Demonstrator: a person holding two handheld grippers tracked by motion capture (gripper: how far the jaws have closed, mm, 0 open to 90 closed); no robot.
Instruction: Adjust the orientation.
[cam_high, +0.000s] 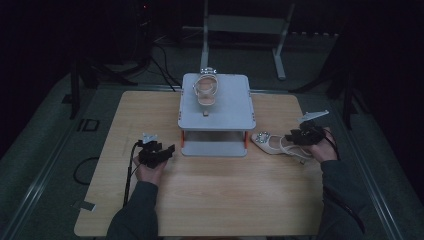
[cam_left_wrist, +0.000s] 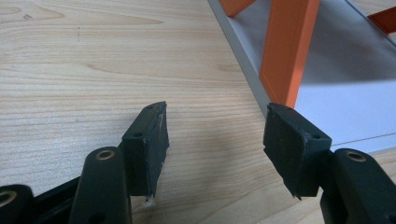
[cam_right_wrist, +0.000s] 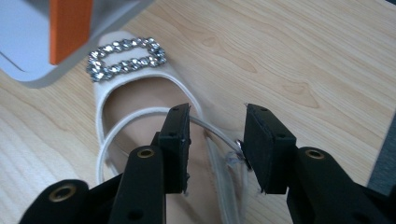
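right gripper (cam_right_wrist: 216, 140): hovering over the heel end of the sandal (cam_right_wrist: 140, 93), jaws apart w/ the thin ankle strap (cam_right_wrist: 219, 135) running btwn them, pads not pressing it, so released
sandal: lying on the tabletop (cam_high: 210, 190) just right of the grey stand (cam_high: 216, 107), rhinestone buckle (cam_right_wrist: 126, 58) pointing at the stand's corner
left gripper (cam_left_wrist: 215, 144): sitting low over bare wood by the stand's orange leg (cam_left_wrist: 287, 51), jaws wide, nothing in them
2nd sandal (cam_high: 206, 88): resting on the stand's top shelf
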